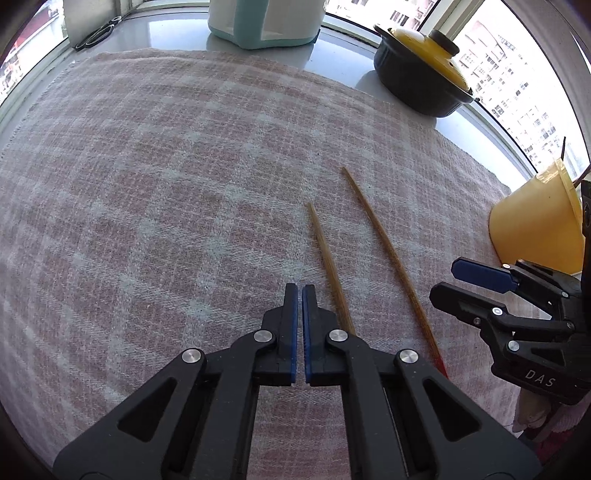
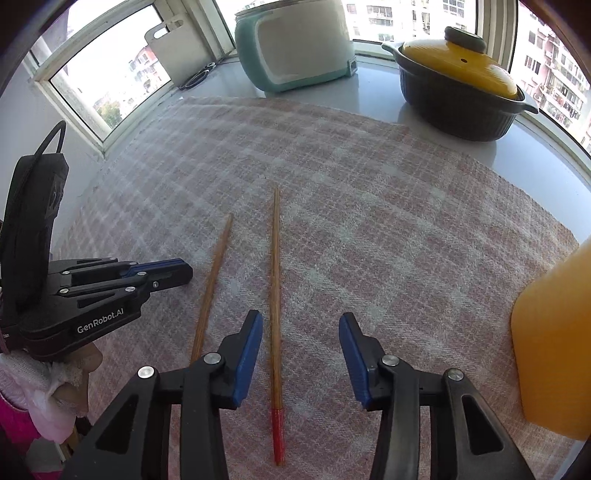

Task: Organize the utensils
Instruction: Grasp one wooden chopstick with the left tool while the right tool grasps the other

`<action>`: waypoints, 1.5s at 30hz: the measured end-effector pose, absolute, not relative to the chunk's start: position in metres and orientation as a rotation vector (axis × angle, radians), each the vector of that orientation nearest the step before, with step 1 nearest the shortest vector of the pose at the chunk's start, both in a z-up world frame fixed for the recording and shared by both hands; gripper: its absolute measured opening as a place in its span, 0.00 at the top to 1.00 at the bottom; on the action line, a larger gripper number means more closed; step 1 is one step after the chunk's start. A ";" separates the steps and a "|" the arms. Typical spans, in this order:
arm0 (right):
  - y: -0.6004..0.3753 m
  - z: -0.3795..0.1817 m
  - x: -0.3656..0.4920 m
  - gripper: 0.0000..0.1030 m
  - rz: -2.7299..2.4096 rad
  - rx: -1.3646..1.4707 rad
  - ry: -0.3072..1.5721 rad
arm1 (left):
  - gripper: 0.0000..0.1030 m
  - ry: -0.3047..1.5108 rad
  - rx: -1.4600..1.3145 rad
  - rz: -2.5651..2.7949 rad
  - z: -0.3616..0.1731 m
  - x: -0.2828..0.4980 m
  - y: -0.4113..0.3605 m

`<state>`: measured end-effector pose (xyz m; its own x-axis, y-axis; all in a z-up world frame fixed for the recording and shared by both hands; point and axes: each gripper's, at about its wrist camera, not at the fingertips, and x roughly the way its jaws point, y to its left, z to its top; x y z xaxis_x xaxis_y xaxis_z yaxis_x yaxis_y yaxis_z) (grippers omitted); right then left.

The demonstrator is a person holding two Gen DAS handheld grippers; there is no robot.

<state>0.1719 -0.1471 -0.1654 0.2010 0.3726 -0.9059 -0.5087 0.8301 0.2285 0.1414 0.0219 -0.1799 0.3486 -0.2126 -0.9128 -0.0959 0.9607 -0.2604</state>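
Note:
Two wooden chopsticks lie side by side on the pink checked cloth [image 2: 369,206]. The left chopstick [image 2: 212,284] [image 1: 327,258] runs beside my left gripper [image 1: 299,291] [image 2: 181,271], which is shut with nothing between its pads. The right chopstick [image 2: 275,295] [image 1: 384,247], with a red end, lies between the fingers of my right gripper [image 2: 301,325] [image 1: 448,282], close to the left pad [image 2: 249,350]. That gripper is open and the pads do not touch the stick. A yellow cup [image 2: 554,350] [image 1: 539,229] stands at the right.
A dark pot with a yellow lid [image 2: 461,85] [image 1: 421,70] and a teal-and-white appliance [image 2: 295,48] [image 1: 262,22] stand at the back on the grey sill. A white board [image 2: 177,51] leans by the window. The cloth [image 1: 147,184] covers most of the surface.

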 end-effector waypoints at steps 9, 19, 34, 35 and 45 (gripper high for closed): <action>-0.121 -0.179 0.178 0.65 0.656 -0.206 1.269 | 0.73 1.227 -0.311 -0.114 -0.177 0.147 0.008; -0.121 -0.185 0.186 0.94 0.611 -0.266 1.292 | 0.73 1.248 -0.298 -0.125 -0.184 0.144 -0.002; -0.171 -0.183 0.185 0.96 0.494 -0.139 1.313 | 0.93 1.232 -0.097 -0.125 -0.197 0.153 -0.043; -0.171 -0.183 0.185 0.96 0.499 -0.144 1.317 | 0.94 1.233 -0.109 -0.128 -0.197 0.155 -0.040; -0.153 -0.182 0.187 0.86 0.506 -0.318 1.312 | 0.96 1.244 -0.195 -0.145 -0.192 0.148 -0.021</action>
